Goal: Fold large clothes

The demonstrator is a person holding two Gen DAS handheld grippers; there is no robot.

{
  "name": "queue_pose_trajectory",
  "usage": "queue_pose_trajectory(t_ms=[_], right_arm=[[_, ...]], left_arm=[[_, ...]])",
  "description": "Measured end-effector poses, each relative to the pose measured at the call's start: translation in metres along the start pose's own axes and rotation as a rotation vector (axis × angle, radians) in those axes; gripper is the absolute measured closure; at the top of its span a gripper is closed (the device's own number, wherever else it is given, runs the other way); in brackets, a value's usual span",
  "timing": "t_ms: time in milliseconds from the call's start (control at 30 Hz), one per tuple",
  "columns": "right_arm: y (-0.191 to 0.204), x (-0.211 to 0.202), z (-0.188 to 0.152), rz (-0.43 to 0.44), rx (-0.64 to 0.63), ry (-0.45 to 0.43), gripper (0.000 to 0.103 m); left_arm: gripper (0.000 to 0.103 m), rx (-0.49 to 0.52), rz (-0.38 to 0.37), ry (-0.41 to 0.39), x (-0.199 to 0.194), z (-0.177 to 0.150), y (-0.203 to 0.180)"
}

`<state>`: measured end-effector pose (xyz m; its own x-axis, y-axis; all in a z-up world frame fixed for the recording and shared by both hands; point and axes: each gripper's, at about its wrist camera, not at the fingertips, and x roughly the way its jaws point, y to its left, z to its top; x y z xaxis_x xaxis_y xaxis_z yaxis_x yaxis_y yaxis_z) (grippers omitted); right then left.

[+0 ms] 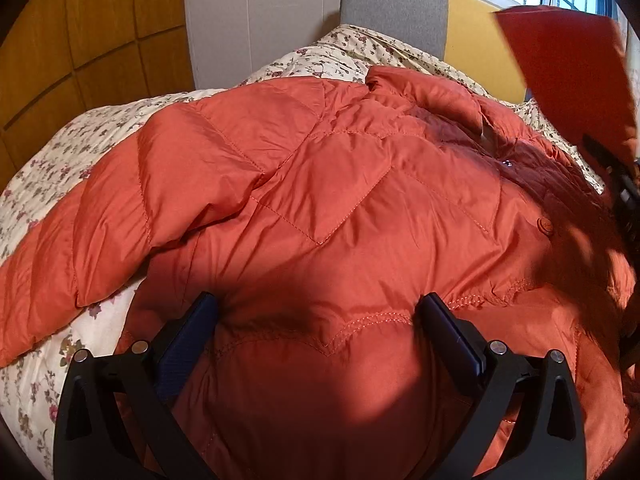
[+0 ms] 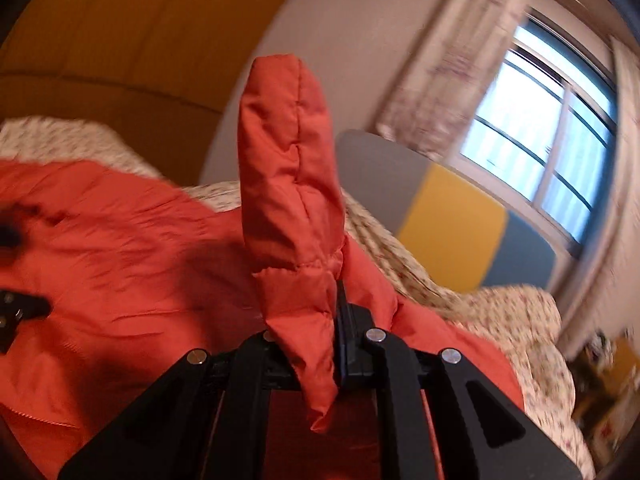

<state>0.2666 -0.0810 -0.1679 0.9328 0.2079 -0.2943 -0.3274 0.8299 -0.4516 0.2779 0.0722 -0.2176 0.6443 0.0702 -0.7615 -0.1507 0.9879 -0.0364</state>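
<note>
Right wrist view – right gripper (image 2: pixel 340 320) pinched tight on the jacket (image 1: pixel 320 208) sleeve (image 2: pixel 290 184), lifting it to fold over, while left gripper (image 1: pixel 316 320) sits wide open, pressing the jacket's hem.

My right gripper (image 2: pixel 334 320) has its fingers (image 2: pixel 343 332) pinched tight on a sleeve (image 2: pixel 288 184) of the orange padded jacket (image 2: pixel 120 248), and the cuff stands up past them. The jacket lies spread on the floral bedspread (image 2: pixel 512 320). Behind, I see a window (image 2: pixel 552 136), blurred.
</note>
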Motion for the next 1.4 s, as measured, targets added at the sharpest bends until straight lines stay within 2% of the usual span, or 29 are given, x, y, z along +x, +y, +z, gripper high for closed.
queue_pose_trajectory(t_ms=[100,200,300,333,367,400,433,467,533,600,700,733,800,867,900,967,1000,1033,1067,1100,1133,1200,1267,1333,1400], right_arm=[[0.022,0.014,-0.002,0.099,-0.107,0.029,0.095],[0.049,0.032,-0.011,0.226,-0.242,0.105,0.093],[0.064,0.039,-0.018,0.227,-0.321,0.139,0.085],[0.062,0.041,-0.02,0.217,-0.322,0.138,0.078],[0.057,0.042,-0.021,0.208,-0.312,0.137,0.058],[0.05,0.041,-0.021,0.197,-0.291,0.135,0.048],[0.038,0.04,-0.018,0.197,-0.256,0.132,0.027],[0.03,0.035,-0.012,0.223,-0.214,0.129,0.022],[0.01,0.019,-0.007,0.289,-0.131,0.134,0.022],[-0.004,0.0,0.005,0.277,-0.106,0.118,0.022],[-0.028,-0.035,0.006,0.258,-0.035,0.064,0.022],[-0.05,-0.042,0.002,0.255,0.052,0.057,0.023],[-0.057,-0.062,0.001,0.238,0.186,0.068,0.023],[-0.095,-0.056,-0.009,0.171,0.363,0.111,0.031],[-0.113,-0.051,-0.015,0.117,0.436,0.141,0.034],[-0.144,-0.041,-0.029,-0.004,0.568,0.222,0.048],[-0.162,-0.033,-0.04,-0.052,0.661,0.271,0.052],[-0.174,-0.031,-0.047,-0.069,0.721,0.298,0.061],[-0.188,-0.024,-0.055,-0.087,0.797,0.334,0.069],[-0.198,-0.017,-0.062,-0.098,0.857,0.36,0.071],[-0.204,-0.013,-0.066,-0.102,0.884,0.374,0.073],[-0.214,0.002,-0.068,-0.094,0.905,0.399,0.076],[-0.221,0.016,-0.064,-0.073,0.881,0.406,0.076],[-0.21,0.03,-0.061,-0.063,0.846,0.409,0.076],[-0.197,0.044,-0.062,-0.042,0.833,0.412,0.076]], left_arm=[[0.003,0.001,0.005,-0.003,0.001,0.0,0.0],[0.003,0.001,0.008,-0.003,0.002,0.001,0.0],[0.003,0.002,0.009,-0.001,0.002,0.001,0.0],[0.003,0.002,0.009,0.001,0.002,0.001,0.001],[0.003,0.002,0.009,0.001,0.002,0.001,0.0],[0.003,0.002,0.008,0.003,0.002,0.001,0.0],[0.003,0.0,0.004,0.005,0.002,0.002,0.001],[0.003,-0.003,-0.001,0.005,0.001,0.002,0.002],[0.003,-0.001,-0.003,0.011,-0.001,0.004,0.001],[0.003,-0.003,-0.016,0.004,-0.009,0.005,0.0],[0.003,-0.047,-0.094,-0.076,-0.037,0.011,0.001],[0.003,-0.069,-0.116,-0.099,-0.044,0.015,0.001],[0.003,-0.14,-0.212,-0.14,-0.056,0.029,0.0],[0.003,-0.163,-0.241,-0.128,-0.053,0.045,-0.007],[0.003,-0.158,-0.235,-0.116,-0.046,0.055,-0.013],[0.003,-0.138,-0.199,-0.081,-0.025,0.071,-0.023],[0.003,-0.126,-0.189,-0.054,-0.012,0.078,-0.027],[0.007,-0.115,-0.188,-0.017,0.006,0.085,-0.032],[0.025,-0.113,-0.189,0.002,0.014,0.087,-0.035],[0.044,-0.12,-0.21,0.042,0.028,0.09,-0.039],[0.052,-0.134,-0.238,0.061,0.034,0.091,-0.039],[0.073,-0.15,-0.261,0.046,0.036,0.091,-0.042],[0.086,-0.116,-0.252,0.014,0.031,0.092,-0.047],[0.092,-0.093,-0.243,-0.036,0.023,0.094,-0.045],[0.092,-0.106,-0.218,-0.081,0.016,0.096,-0.037]])
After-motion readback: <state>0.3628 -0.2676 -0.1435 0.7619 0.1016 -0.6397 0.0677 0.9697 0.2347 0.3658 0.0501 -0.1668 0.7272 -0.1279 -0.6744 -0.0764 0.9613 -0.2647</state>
